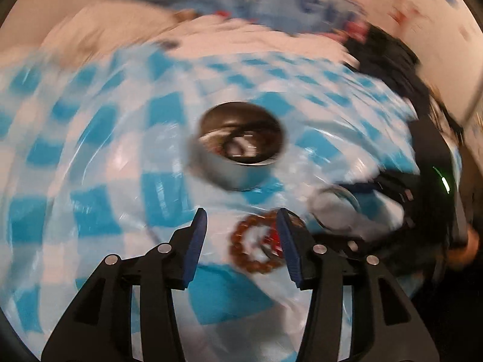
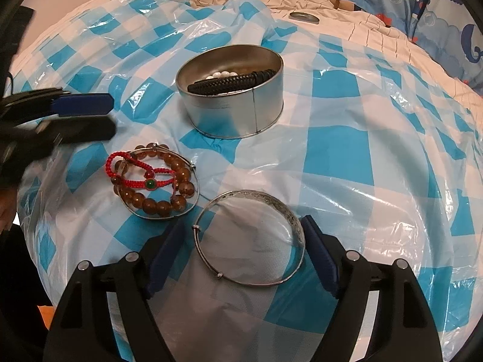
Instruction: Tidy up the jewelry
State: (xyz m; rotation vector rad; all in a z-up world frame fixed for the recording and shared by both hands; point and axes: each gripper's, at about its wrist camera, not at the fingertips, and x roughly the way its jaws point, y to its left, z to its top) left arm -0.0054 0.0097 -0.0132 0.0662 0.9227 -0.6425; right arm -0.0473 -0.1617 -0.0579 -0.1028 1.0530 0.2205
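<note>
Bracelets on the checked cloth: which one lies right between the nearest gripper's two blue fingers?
The wide silver bangle, lying alone between the right gripper fingers, untouched. The brown bead bracelet, red cord bracelet and thin wire bangle lie piled together off to its left.

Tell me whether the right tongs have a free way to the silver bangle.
Probably yes: the bangle lies flat on the checked sheet between the open right tongs, with nothing on top of it.

A bed, its cream quilt (image 2: 347, 30) lying under a blue-and-white checked plastic sheet (image 2: 347, 157), is carrying a round metal tin (image 2: 238, 114), a brown bead bracelet (image 2: 157, 203) tangled with a red cord bracelet (image 2: 132, 178), a silver bangle (image 2: 297, 226) and a metal lid (image 2: 303, 17).
</note>
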